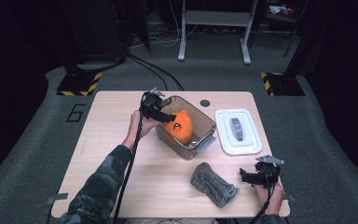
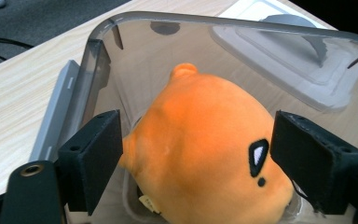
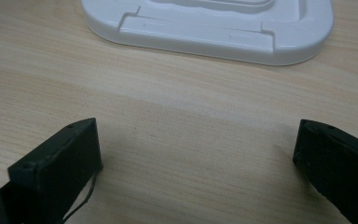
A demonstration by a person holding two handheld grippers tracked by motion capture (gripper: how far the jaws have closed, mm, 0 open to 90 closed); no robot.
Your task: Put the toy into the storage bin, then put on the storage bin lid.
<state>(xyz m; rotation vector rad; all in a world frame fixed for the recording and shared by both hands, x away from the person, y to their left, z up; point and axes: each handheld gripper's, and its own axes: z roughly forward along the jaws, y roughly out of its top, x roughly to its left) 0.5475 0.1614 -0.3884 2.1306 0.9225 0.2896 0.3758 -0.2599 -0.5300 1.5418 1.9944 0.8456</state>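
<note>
An orange plush toy (image 2: pixel 205 154) sits inside a clear plastic container (image 1: pixel 200 119) on the wooden table (image 1: pixel 121 121). The left gripper (image 1: pixel 167 116) reaches in, its jaws spread wide on either side of the toy, perhaps just touching it. A white lid (image 1: pixel 239 131) lies ahead of the right gripper (image 1: pixel 245 176), whose jaws are spread over bare table. A grey cloth (image 1: pixel 212 184) lies beside it.

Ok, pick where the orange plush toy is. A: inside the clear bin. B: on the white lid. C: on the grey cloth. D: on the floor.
A: the orange plush toy sits inside the clear bin, between the open jaws of the left hand-held gripper.
</note>
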